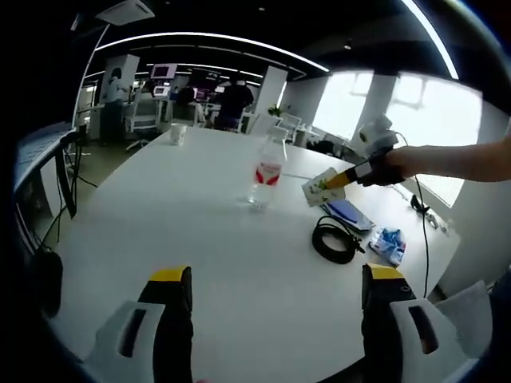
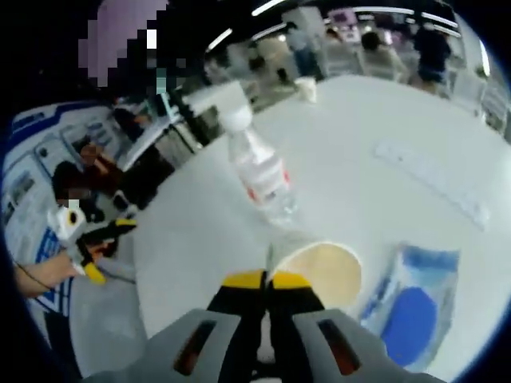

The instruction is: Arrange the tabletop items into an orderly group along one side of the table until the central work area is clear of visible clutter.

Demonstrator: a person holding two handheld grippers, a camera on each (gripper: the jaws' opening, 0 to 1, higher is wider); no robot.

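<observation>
In the left gripper view my left gripper [image 1: 277, 275] stands open over the near part of the white table [image 1: 200, 239], nothing between its jaws. A person's hand brings my right gripper [image 1: 345, 177] in from the right, shut on the rim of a paper cup [image 1: 319, 188] held in the air. A clear water bottle [image 1: 266, 174] with a red label stands upright at mid-table, just left of the cup. In the right gripper view the jaws [image 2: 267, 281] pinch the cup's rim [image 2: 323, 271], with the bottle [image 2: 259, 171] just beyond it. My left gripper [image 2: 105, 246] shows far left.
A black cable coil [image 1: 334, 239], a blue notebook [image 1: 349, 213] and a blue packet [image 1: 389, 243] lie at the table's right side. A white cup [image 1: 178, 133] stands at the far end. A long white strip [image 2: 431, 179] lies on the table. Chairs and people are beyond.
</observation>
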